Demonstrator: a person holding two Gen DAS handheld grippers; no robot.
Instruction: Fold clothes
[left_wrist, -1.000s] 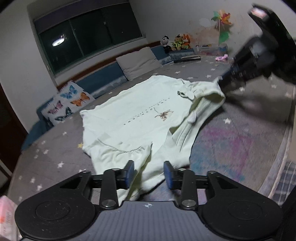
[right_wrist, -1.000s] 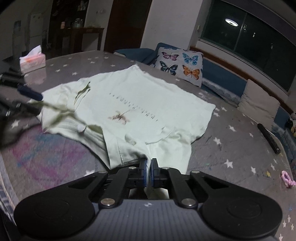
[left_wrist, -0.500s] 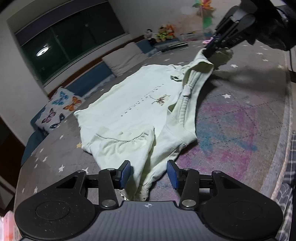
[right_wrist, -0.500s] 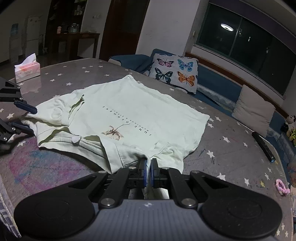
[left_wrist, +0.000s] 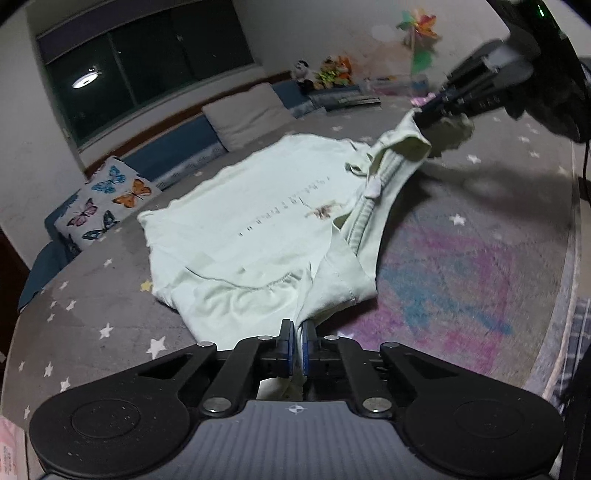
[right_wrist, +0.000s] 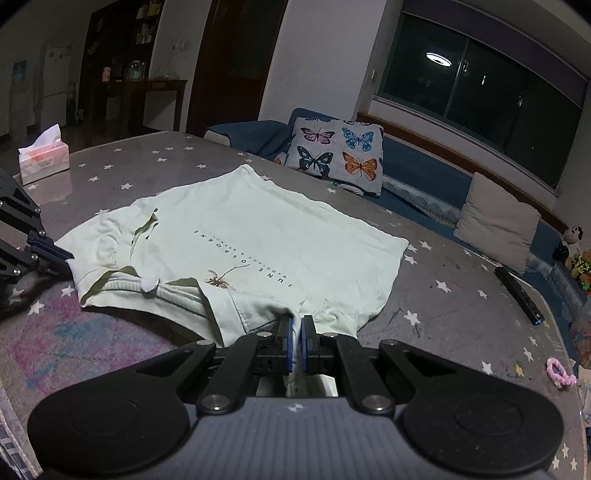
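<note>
- Two grippers I'm watching, both pinched onto one pale green T-shirt (right_wrist: 280, 236) lying print-up on the grey star-patterned surface (right_wrist: 461, 295), which has a pink and blue smear near the edge.
- Shirt body lies mostly flat in the middle; collar end faces me, rumpled and partly lifted.
- Butterfly cushion (right_wrist: 338, 153) sits just past the far hem, on the blue bench under the dark window; plain beige cushion (right_wrist: 496, 221) further along that bench.
- Left gripper (left_wrist: 298, 341): blue pads together, clamped on a sleeve fold at the near corner of the shirt.
- Right gripper (right_wrist: 295, 338): pads together, cloth pinched between them at the other shoulder; in the left wrist view I see it holding that corner raised off the surface.
- Tissue box (right_wrist: 44, 157) well apart from the shirt, far corner.
- Black remote-like bar (right_wrist: 519, 293) on the surface near the beige cushion.
- Pink scrunchie (right_wrist: 559, 373) near the right edge.
</note>
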